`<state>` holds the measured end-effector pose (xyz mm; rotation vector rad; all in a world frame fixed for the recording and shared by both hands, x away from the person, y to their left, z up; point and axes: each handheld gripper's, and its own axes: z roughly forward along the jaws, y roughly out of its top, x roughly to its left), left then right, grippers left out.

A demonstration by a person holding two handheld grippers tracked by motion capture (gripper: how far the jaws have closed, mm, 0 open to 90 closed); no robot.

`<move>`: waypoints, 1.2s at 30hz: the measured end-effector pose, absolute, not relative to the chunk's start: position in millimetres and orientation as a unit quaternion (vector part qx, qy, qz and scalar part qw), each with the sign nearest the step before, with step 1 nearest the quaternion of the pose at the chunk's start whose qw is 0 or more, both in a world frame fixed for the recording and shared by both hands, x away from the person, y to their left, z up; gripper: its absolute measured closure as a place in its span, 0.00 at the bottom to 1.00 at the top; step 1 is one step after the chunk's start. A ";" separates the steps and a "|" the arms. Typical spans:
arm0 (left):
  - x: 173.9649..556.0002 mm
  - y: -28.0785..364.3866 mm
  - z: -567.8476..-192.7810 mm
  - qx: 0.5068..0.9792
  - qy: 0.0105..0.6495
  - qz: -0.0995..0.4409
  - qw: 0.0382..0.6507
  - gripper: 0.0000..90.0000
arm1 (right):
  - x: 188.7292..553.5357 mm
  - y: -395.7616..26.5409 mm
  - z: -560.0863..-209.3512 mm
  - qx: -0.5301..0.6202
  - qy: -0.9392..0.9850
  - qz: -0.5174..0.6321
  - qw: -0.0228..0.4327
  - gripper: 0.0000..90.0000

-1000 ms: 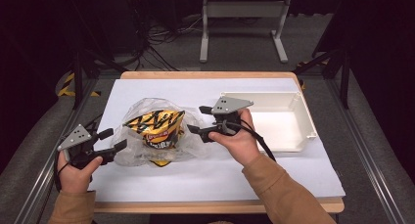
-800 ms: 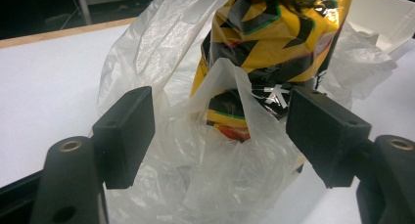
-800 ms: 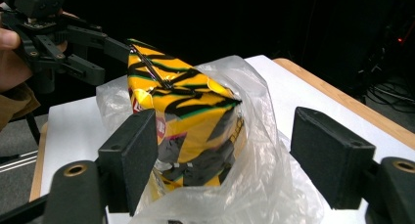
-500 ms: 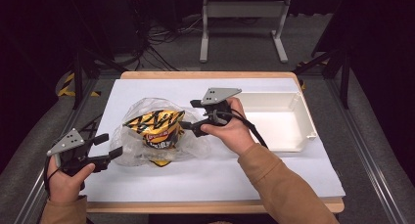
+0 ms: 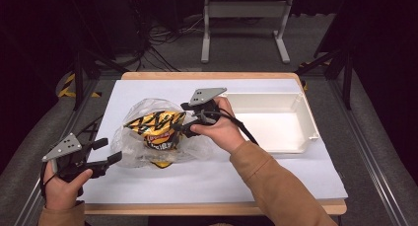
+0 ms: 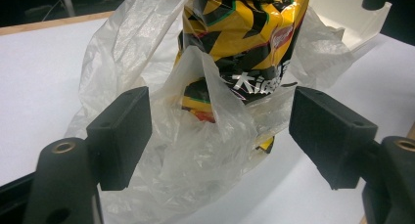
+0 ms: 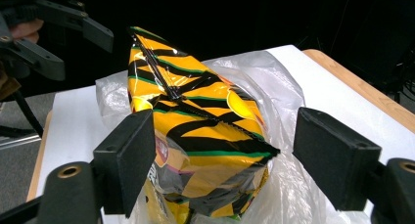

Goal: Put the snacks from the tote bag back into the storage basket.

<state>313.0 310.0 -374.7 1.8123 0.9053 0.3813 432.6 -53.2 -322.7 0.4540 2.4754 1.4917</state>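
Now both grippers wide open, holding nothing. Chip bag (image 5: 156, 131) sits inside clear plastic bag (image 5: 129, 148) mid-table. My right gripper (image 5: 183, 119) maybe touching chips, hard to tell. Left gripper (image 5: 110, 151) beside plastic. Thin plastic could slip, chips crush.

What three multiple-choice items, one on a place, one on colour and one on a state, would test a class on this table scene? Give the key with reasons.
1. Where does the white tray stand?
A. On the floor
B. On the table, on the right gripper's side of the snack bag
C. On top of the snack bag

2. Which colours mark the snack bag?
A. Yellow and black
B. Blue and white
C. Plain red

3. How do the right gripper jaws stand?
A. Open, either side of the bag
B. Shut on the tray
C. Shut on a cable

Key: 1 B, the high view shows it there; 2 A, stripes show through the clear plastic bag; 3 A, gaps show beside both pads.
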 end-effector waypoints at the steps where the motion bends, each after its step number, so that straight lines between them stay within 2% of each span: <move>1: 312.4 310.7 -375.0 0.754 0.376 0.161 0.514 0.27 | 433.6 -51.8 -323.4 0.154 0.842 0.506 0.107 0.27; 17: 311.1 312.5 -379.6 0.751 0.377 0.155 0.519 0.27 | 437.7 -33.4 -336.7 0.148 0.856 0.484 0.104 0.27; 21: 311.8 311.8 -380.0 0.751 0.376 0.154 0.520 0.26 | 437.9 -33.0 -336.9 0.142 0.859 0.479 0.112 0.31; 22: 312.0 311.5 -380.2 0.751 0.377 0.154 0.520 0.26 | 437.9 -33.0 -336.7 0.141 0.860 0.476 0.115 0.33; 26: 312.2 310.7 -380.3 0.752 0.376 0.154 0.520 0.26 | 437.5 -34.5 -333.8 0.125 0.865 0.467 0.137 0.53; 29: 312.6 310.3 -380.7 0.752 0.376 0.153 0.520 0.26 | 438.1 -35.6 -332.2 0.118 0.865 0.466 0.141 0.63; 30: 312.6 310.3 -380.7 0.752 0.376 0.153 0.520 0.26 | 438.1 -35.6 -332.2 0.118 0.865 0.466 0.141 0.63; 32: 312.7 309.6 -380.9 0.752 0.374 0.152 0.521 0.26 | 437.3 -35.4 -331.3 0.107 0.869 0.462 0.140 0.79; 34: 312.8 309.5 -380.9 0.752 0.374 0.153 0.521 0.26 | 437.1 -35.3 -331.0 0.107 0.870 0.460 0.139 0.82; 36: 312.9 309.1 -380.9 0.754 0.372 0.153 0.519 0.27 | 436.8 -35.2 -330.8 0.105 0.872 0.459 0.133 0.89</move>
